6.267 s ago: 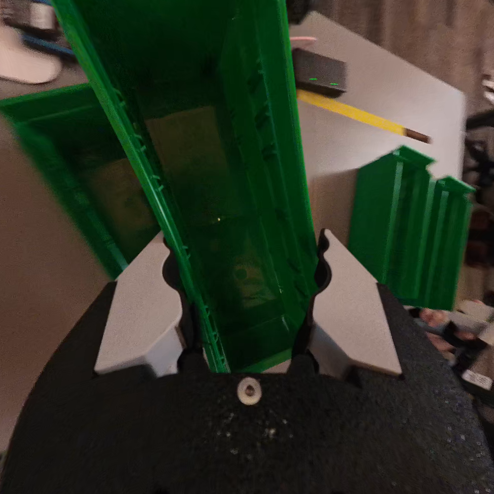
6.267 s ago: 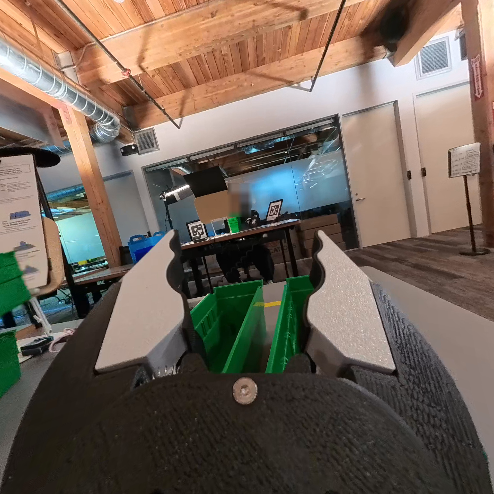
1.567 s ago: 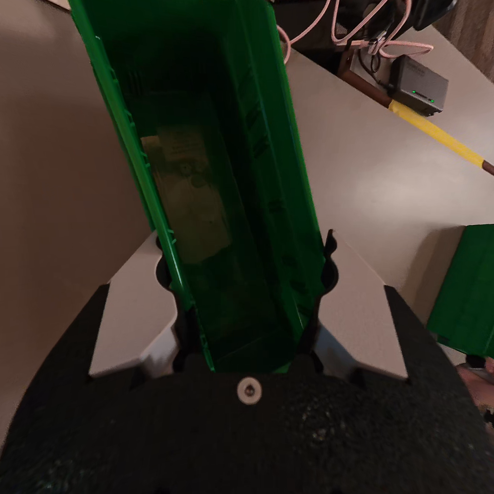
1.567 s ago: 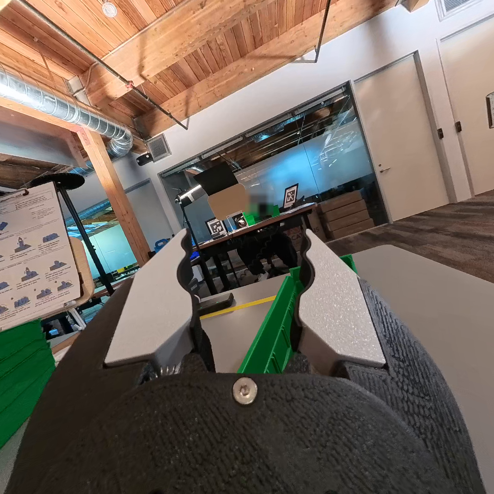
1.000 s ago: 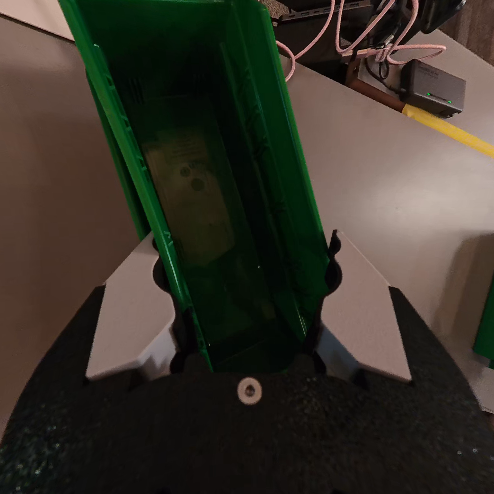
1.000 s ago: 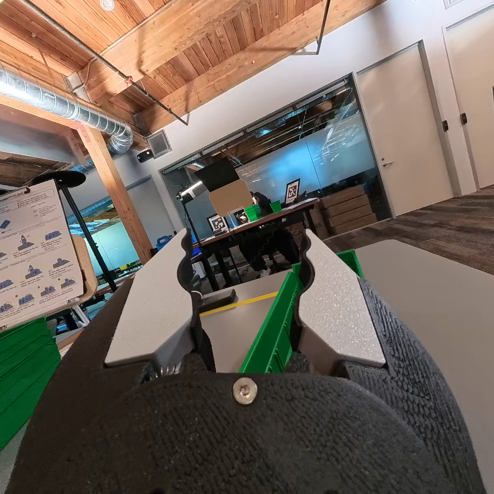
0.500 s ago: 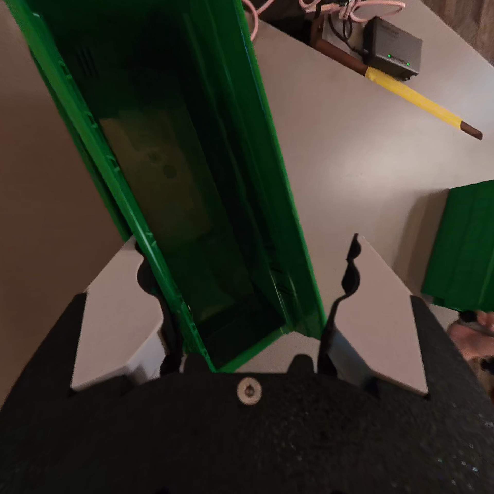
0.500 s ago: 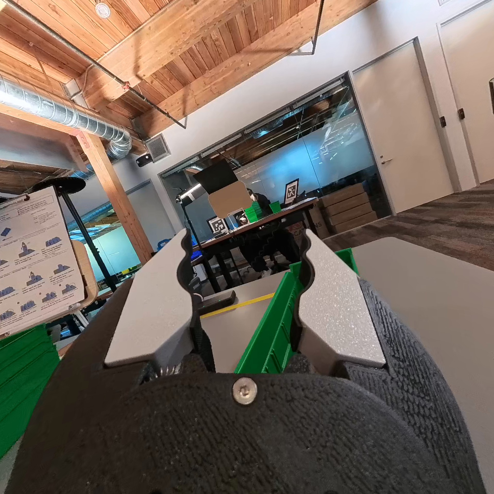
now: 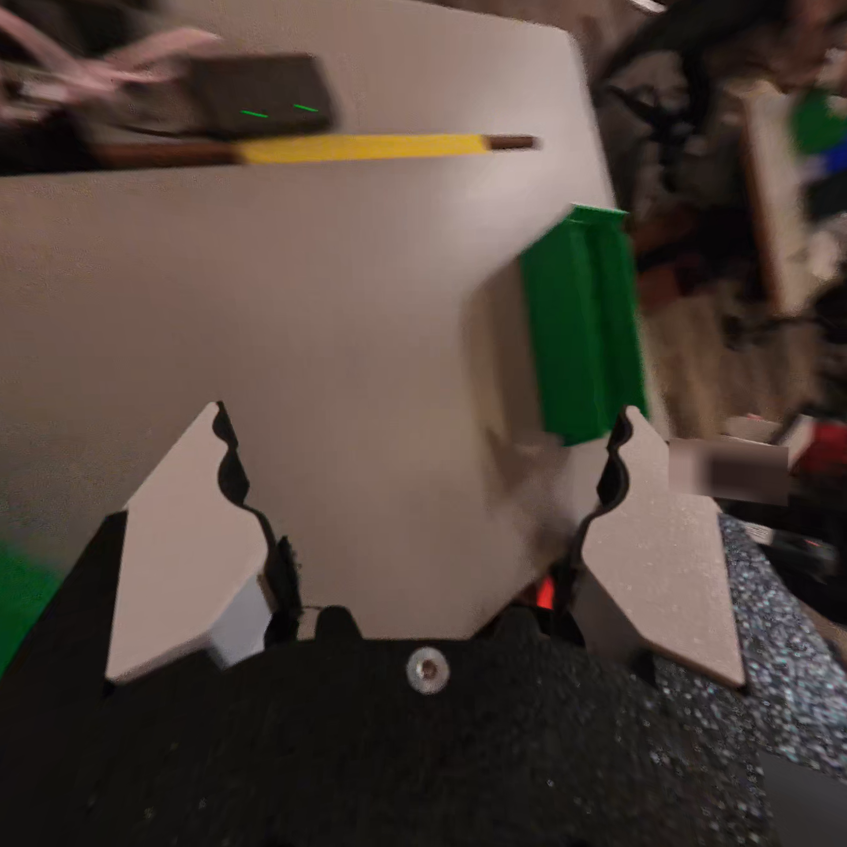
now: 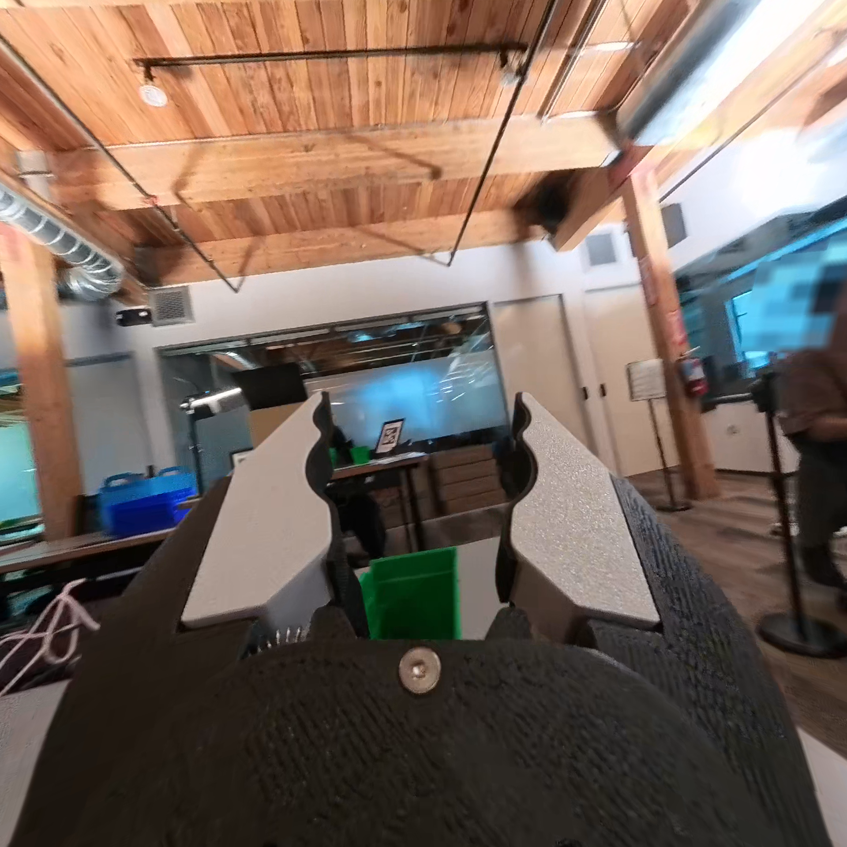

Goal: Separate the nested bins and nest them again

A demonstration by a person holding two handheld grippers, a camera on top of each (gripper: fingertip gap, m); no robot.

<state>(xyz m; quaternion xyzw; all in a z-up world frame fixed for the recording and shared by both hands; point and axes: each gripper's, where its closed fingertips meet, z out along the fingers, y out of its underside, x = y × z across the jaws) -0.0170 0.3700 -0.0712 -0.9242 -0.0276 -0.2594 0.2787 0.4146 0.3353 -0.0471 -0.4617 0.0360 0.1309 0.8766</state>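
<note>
— Across the lower half of the left wrist view, what is seen?

— The left gripper (image 9: pixel 421 412) is seen with its jaws spread wide and nothing held between them; only bare grey table (image 9: pixel 321 298) is framed in the gap. The whole frame is smeared by motion blur.

— Where is a bin found in that view?

— A green bin (image 9: pixel 582 330) is seen at the right of the frame, near the table's right edge, just above the tip of the right finger (image 9: pixel 651 527). Whether it is touched by that finger cannot be told. A green blur (image 9: pixel 23 591) is cut off at the lower left edge; what it is cannot be told.

— What else is laid on the table?

— At the upper left a dark box with two green lights (image 9: pixel 261 96) is seen, with pinkish cables (image 9: pixel 68 73) beside it. A yellow strip (image 9: pixel 362 147) is stretched just below the box, toward the upper middle.

— And in the right wrist view?

— The right gripper (image 10: pixel 421 408) is shown with its jaws parted and nothing pinched. Low in the centre of the frame, between the finger bases, the end of a green bin (image 10: pixel 412 596) is seen, partly hidden by the gripper's black body. Behind it, desks, a blue tub (image 10: pixel 146 499) at the left and a wooden ceiling (image 10: pixel 321 114) across the top are visible. A standing person (image 10: pixel 816 458) is seen at the right edge, beside a black stanchion post (image 10: pixel 788 527).
</note>
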